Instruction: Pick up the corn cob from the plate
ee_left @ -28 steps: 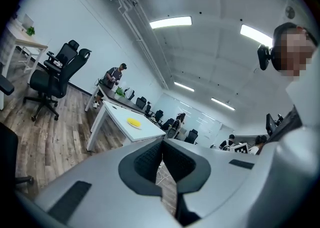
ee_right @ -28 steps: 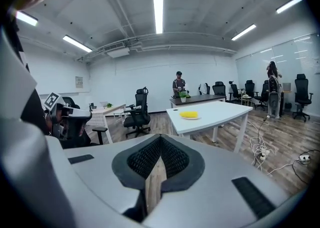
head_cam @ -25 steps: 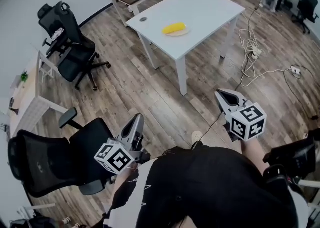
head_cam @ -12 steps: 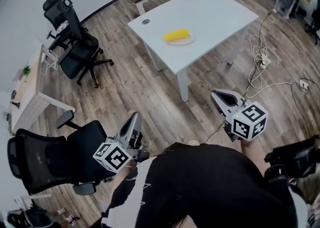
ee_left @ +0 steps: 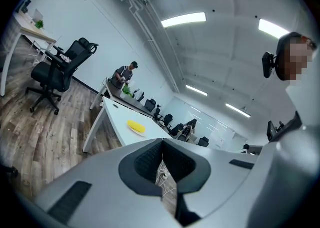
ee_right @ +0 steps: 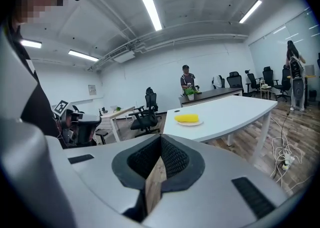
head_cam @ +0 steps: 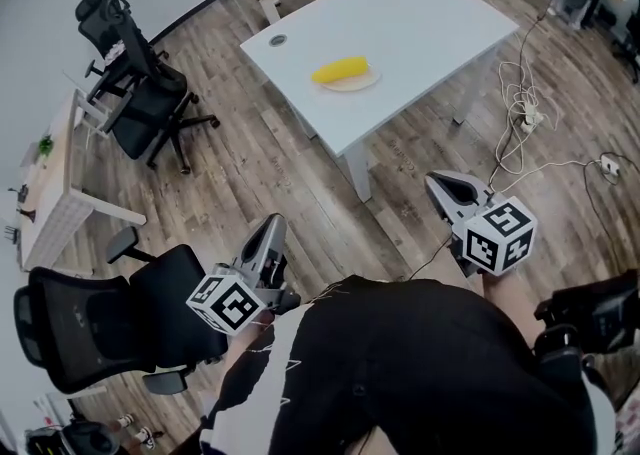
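**Corn waits on its plate, both grippers clenched and empty, well short of the table**

Head view: the corn (head_cam: pixel 340 69) lies on the plate (head_cam: pixel 362 83), on the near-left part of the white table (head_cam: pixel 430 13), far up the frame. Both grippers hang low and near over the wood floor (head_cam: pixel 280 163), well apart from the table. The left gripper (head_cam: pixel 272 229) is just beside a black chair (head_cam: pixel 110 328) at the near left. The right gripper (head_cam: pixel 440 181) is out on the right, tips aimed toward the far side. Cables (head_cam: pixel 515 108) trail across the floor on the right, past the table.

Left gripper view: the jaws are pressed together at the tips with nothing between them. Only a sliver of floor and cable shows through the slit below. Beyond them, off to the left and far away, the corn sits yellow on its plate on the tabletop. A person (ee_left: pixel 125 75) stands at a desk past the table's far end.

Right gripper view: the jaws are clenched tight and empty, with a thin wedge of floor showing between them lower down. The corn is ahead and a touch right, on its plate near the table's near edge. Behind it are a plant (ee_right: pixel 190 91) and the same standing person.
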A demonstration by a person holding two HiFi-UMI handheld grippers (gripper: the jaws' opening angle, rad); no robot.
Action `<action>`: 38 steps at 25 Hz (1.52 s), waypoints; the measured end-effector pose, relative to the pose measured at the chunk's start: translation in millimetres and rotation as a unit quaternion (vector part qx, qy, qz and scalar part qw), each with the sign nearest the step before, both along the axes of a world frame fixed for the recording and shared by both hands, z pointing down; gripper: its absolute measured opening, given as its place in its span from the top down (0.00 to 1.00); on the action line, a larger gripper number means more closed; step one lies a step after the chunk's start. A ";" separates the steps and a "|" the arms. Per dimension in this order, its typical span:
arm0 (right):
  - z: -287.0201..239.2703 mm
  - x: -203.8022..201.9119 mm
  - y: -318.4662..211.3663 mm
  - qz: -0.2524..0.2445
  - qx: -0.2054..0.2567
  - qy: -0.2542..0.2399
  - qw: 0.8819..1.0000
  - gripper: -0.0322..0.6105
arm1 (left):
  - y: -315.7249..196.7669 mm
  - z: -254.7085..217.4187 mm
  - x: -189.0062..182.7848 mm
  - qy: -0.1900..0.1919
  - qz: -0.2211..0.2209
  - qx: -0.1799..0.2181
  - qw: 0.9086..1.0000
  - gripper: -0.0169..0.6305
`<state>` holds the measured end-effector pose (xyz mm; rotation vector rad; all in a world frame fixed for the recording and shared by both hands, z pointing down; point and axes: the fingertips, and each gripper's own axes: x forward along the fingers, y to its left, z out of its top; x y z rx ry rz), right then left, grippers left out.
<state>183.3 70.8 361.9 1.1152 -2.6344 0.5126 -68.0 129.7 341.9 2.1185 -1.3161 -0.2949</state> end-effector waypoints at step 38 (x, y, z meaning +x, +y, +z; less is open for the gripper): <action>45.4 -17.2 -91.9 0.002 -0.057 0.015 0.998 0.93 | -110.9 29.8 11.1 0.014 0.028 -0.033 0.999 0.95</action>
